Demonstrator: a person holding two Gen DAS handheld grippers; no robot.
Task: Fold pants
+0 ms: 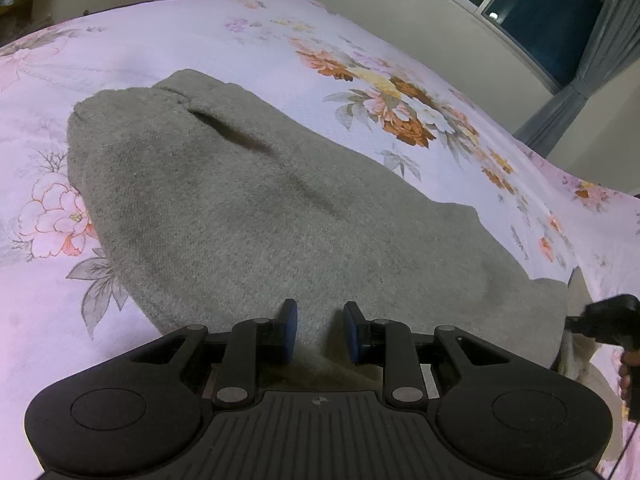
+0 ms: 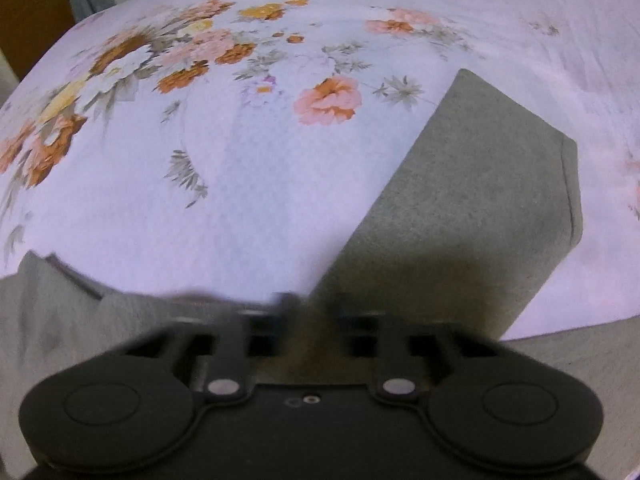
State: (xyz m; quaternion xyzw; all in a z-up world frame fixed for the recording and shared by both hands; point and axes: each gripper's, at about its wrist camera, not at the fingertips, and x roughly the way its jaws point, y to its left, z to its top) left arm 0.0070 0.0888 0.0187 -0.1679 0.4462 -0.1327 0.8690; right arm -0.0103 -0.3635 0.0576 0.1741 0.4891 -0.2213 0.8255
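Grey pants [image 1: 256, 208] lie flat on the floral bedsheet [image 1: 224, 40], waistband end far from me and a pocket slit near the top. My left gripper [image 1: 320, 330] sits low over the near part of the pants with its blue-padded fingers [image 1: 290, 330] a little apart and grey cloth between them. In the right wrist view a grey pant leg [image 2: 472, 200] stretches away to its hem. My right gripper [image 2: 314, 312] is blurred, with cloth running up between its fingers. The right gripper also shows at the right edge of the left wrist view [image 1: 608, 320].
The bed fills both views, with the sheet [image 2: 240, 160] spreading left of the leg. A wall, a dark window [image 1: 552, 20] and grey curtains [image 1: 568, 100] stand beyond the bed's far right side. A wooden door or cabinet [image 2: 28, 12] is at the far left.
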